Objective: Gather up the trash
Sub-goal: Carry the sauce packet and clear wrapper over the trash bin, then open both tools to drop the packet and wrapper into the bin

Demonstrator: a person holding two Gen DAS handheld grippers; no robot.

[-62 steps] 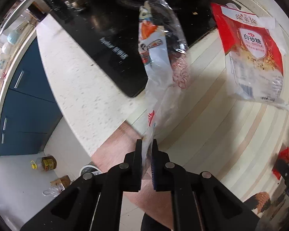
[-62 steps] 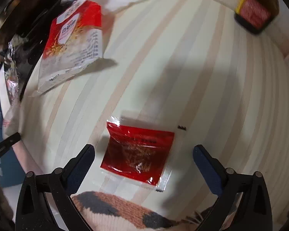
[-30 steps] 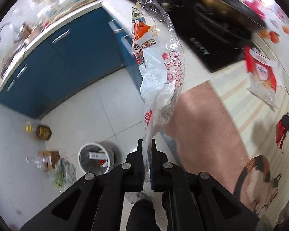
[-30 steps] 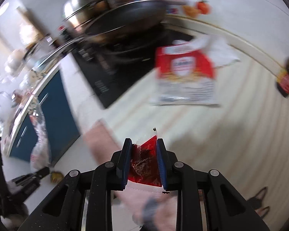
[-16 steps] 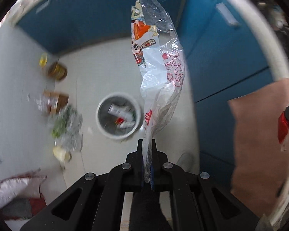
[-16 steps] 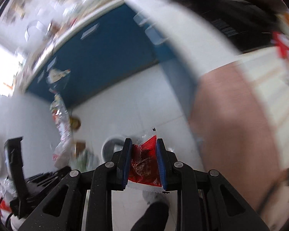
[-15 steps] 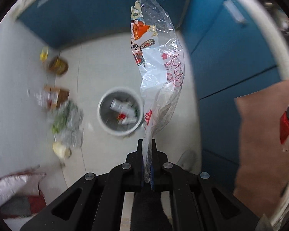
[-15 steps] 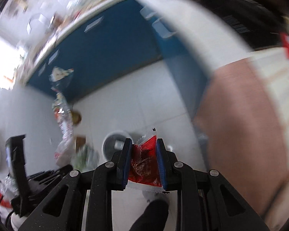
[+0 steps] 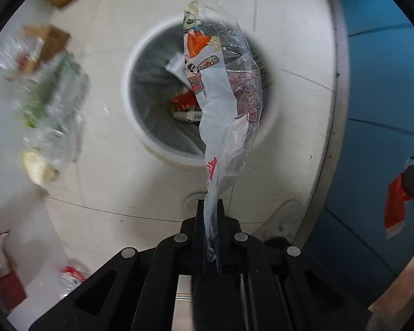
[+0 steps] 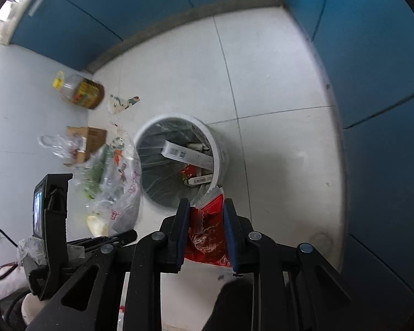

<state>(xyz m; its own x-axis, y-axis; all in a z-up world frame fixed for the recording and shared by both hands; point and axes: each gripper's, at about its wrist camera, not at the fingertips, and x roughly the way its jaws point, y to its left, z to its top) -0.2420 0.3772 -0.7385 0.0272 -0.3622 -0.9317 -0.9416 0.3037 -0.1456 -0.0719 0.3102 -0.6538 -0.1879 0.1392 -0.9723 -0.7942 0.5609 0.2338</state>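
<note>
Left wrist view: left tongs [image 9: 210,220] clamped tight on the bottom edge of a clear printed plastic bag [image 9: 223,96], which stretches forward over the mouth of the white bin [image 9: 140,138] on the floor [image 9: 118,187]. Bin already holding wrappers and a small box. Loose clutter lying left of the bin: bottle, cardboard, a bag of greens, all blurred. Red packet [image 9: 396,207] visible at far right against the blue cabinet [image 9: 378,110], well off the bin.

Risks here: long floppy bag likely to drape over the rim or drift sideways when let go, landing on the floor among the clutter. Thin film may also cling to the pads and not drop cleanly.

Right wrist view: right tongs [image 10: 206,215] partly closed on the red packet [image 10: 207,234], pads pressing both sides, crumpled foil between. Bin [image 10: 220,160] ahead and a little left, packet tip just over its near rim. Plastic bag [image 10: 124,182] hanging beside the bin's left edge from this angle.

Risks here: packet sitting near the rim, not over the middle, so an early release could bounce it off the edge onto the floor. Both tongs close together, so possible knock between them or against the bin.
</note>
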